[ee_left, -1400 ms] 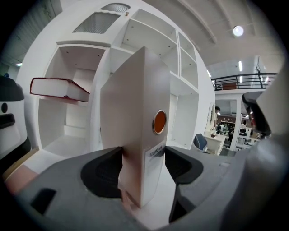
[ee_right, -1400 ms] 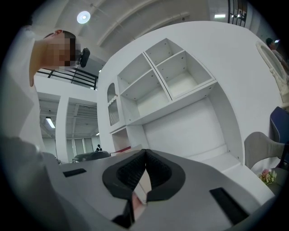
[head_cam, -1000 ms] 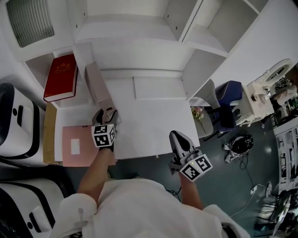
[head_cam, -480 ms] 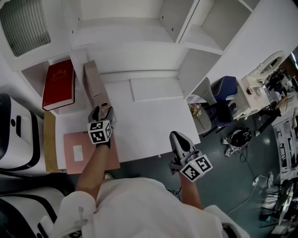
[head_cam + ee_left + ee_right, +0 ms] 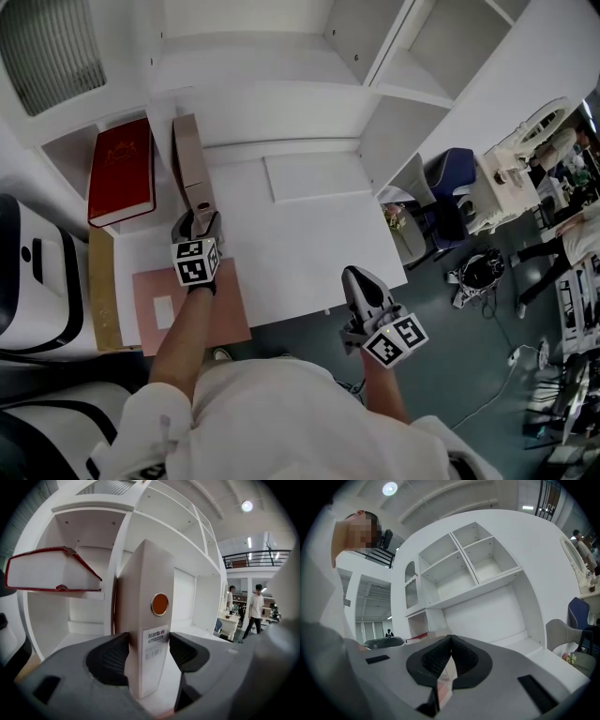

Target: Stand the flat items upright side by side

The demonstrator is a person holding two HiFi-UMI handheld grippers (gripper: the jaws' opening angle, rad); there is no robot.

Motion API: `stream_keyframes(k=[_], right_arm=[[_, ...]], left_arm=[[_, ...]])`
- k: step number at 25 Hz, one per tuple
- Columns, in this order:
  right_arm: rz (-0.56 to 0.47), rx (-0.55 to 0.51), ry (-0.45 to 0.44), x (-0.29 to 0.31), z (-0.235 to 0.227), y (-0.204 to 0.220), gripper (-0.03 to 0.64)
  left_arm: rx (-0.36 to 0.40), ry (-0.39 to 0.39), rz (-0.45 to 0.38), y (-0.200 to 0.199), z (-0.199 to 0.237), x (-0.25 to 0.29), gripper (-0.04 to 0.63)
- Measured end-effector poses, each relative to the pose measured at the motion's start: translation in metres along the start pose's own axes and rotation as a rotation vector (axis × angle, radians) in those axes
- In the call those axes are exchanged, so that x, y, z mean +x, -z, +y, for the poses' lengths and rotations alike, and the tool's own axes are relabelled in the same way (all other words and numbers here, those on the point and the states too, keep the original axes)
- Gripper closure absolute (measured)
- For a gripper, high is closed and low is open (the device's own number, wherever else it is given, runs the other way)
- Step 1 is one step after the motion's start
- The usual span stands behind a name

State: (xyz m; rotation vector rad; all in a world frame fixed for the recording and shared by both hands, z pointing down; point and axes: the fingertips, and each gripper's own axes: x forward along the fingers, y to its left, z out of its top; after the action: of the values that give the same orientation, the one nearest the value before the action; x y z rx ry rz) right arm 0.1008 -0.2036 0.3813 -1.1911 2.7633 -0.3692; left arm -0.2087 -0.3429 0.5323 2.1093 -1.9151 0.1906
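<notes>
A beige box file (image 5: 192, 171) stands upright on the white desk (image 5: 309, 246), next to the shelf's left compartment. My left gripper (image 5: 197, 231) is shut on its spine (image 5: 151, 634), with a pad against each side below the orange dot. A red book (image 5: 122, 172) lies flat in that compartment and shows to the left of the file (image 5: 51, 571). A pink folder (image 5: 192, 306) lies flat at the desk's front left, under my left forearm. My right gripper (image 5: 360, 285) hangs off the desk's front edge, shut and empty (image 5: 450, 656).
A thin tan board (image 5: 101, 292) lies along the desk's left edge. White shelving (image 5: 281, 75) rises behind the desk, with open compartments to the right. White machines (image 5: 37, 272) stand to the left. A blue chair (image 5: 452, 187) and cluttered floor lie to the right.
My left gripper and the box file have shifted slightly back and left toward the shelf compartment. The right gripper has stayed where it was.
</notes>
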Motion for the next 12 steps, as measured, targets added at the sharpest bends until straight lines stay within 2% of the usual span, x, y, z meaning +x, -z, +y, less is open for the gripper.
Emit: stream_keyframes(k=[3,9,12], right_arm=[[0.003,-0.006,0.009,0.002,0.002,0.000,0.615],[0.008,-0.009,0.018,0.008,0.011,0.003,0.615],[0.010,-0.007,0.021,0.010,0.016,0.006,0.615]], left_arm=[[-0.007,0.000,0.026,0.006,0.007,0.003,0.325],[-0.104,-0.045,0.032,0.013,0.029,0.005,0.334],[-0.197,-0.076,0.028,0.015,0.040,0.007,0.333]])
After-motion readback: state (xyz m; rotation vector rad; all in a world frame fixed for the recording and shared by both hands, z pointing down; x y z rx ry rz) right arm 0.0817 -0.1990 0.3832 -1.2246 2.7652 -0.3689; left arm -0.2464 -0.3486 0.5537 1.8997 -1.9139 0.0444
